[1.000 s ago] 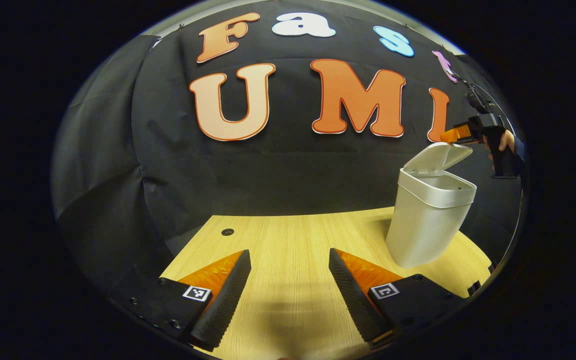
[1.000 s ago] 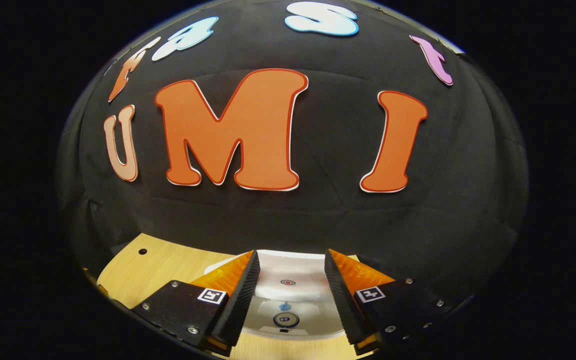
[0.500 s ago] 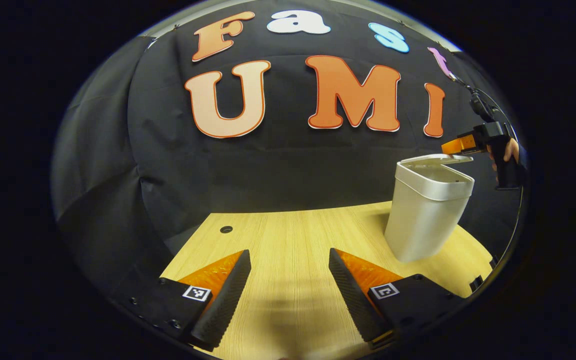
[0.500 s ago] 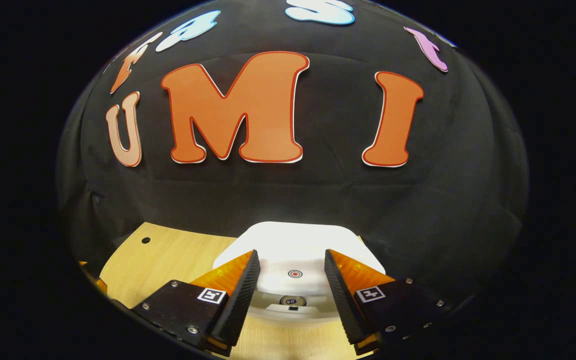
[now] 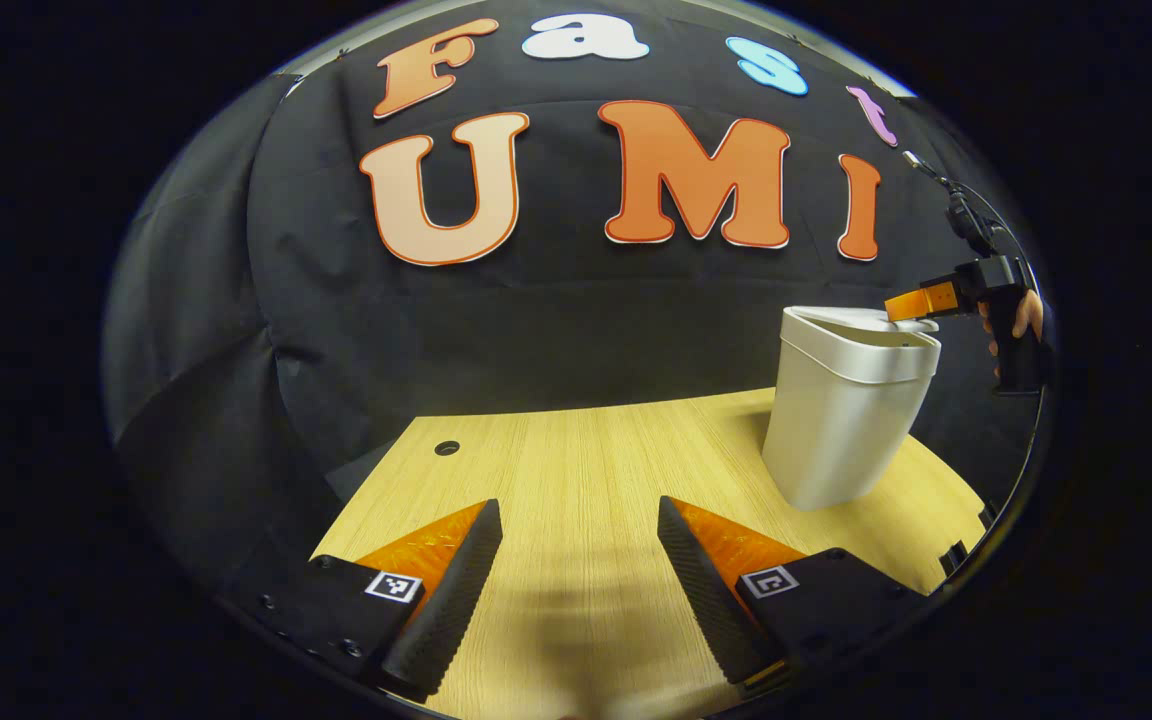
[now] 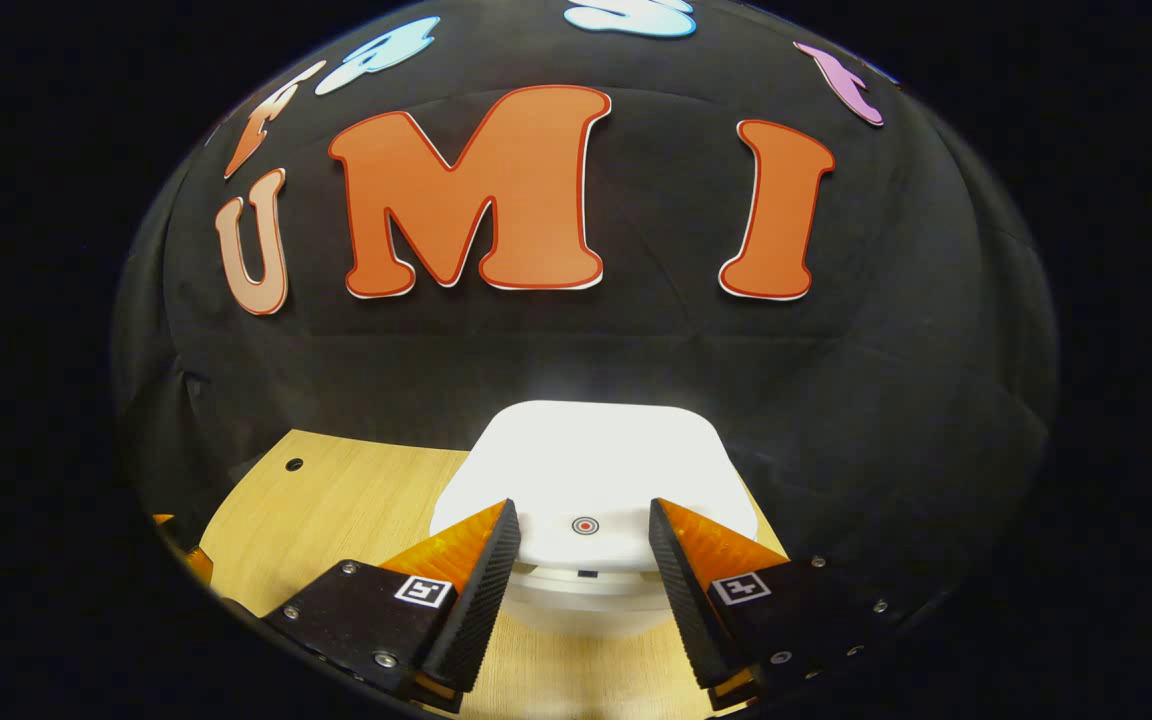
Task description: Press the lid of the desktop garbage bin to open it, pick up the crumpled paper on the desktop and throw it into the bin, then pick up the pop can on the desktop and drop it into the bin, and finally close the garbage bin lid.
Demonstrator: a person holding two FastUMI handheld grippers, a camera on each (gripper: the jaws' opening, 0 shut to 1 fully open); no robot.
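Observation:
The white desktop bin [image 5: 841, 430] stands on the right part of the wooden table [image 5: 576, 470]. Its lid [image 5: 861, 318] lies down flat on the rim. In the right gripper view the lid [image 6: 591, 455] is a broad white panel with a small red ring mark [image 6: 585, 524]. My right gripper [image 6: 583, 505] is open, its fingers over the lid's near edge, one on each side of the mark. The left gripper view shows that right gripper [image 5: 911, 305] resting on the lid, held by a hand [image 5: 1021, 315]. My left gripper [image 5: 578, 505] hovers open over bare table, left of the bin.
A small round hole [image 5: 447, 447] sits in the table's far left corner, also seen as a hole [image 6: 293, 464] in the right gripper view. Black cloth walls close in behind the table. A cable [image 5: 961, 205] runs up from the right gripper.
The lid has swung down from tilted open to flat on the bin, with the right gripper going down along with it. The bin's inside is now covered. My left gripper has hardly moved.

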